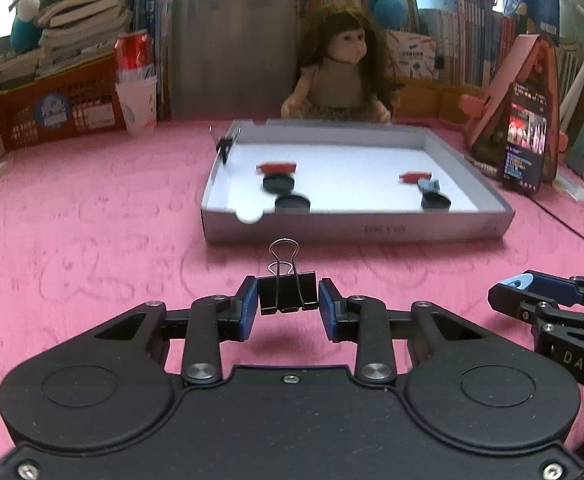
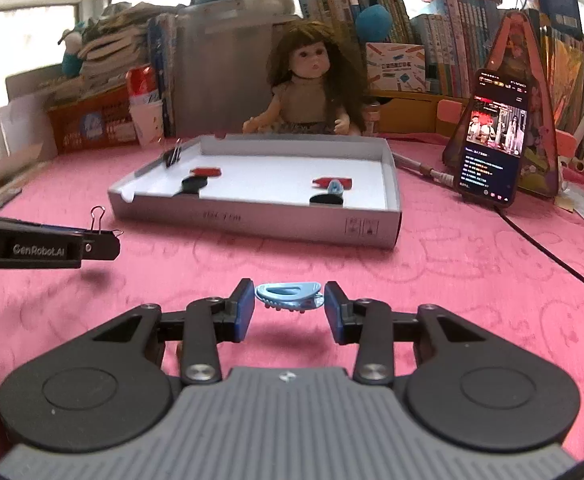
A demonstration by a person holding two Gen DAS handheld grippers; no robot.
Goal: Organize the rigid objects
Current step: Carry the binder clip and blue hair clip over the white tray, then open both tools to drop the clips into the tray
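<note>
A black binder clip (image 1: 288, 294) with wire handles sits upright between the blue pads of my left gripper (image 1: 288, 305), which is shut on it just above the pink cloth. From the right wrist view the left gripper (image 2: 108, 246) shows at the left edge with the clip's wire loop (image 2: 98, 216) sticking up. My right gripper (image 2: 290, 305) has its pads against both ends of a light blue hair clip (image 2: 288, 295), low over the cloth. A shallow grey box (image 1: 355, 230) with a white floor lies ahead of both, holding red clips, black discs, a blue clip, and a binder clip on its left wall.
Behind the box sits a doll (image 2: 307, 80). A lit phone (image 2: 491, 136) leans on a stand at the right, with a black cable (image 2: 551, 248) crossing the cloth. A red basket (image 1: 56, 108), paper cup (image 1: 138, 104) and stacked books line the back.
</note>
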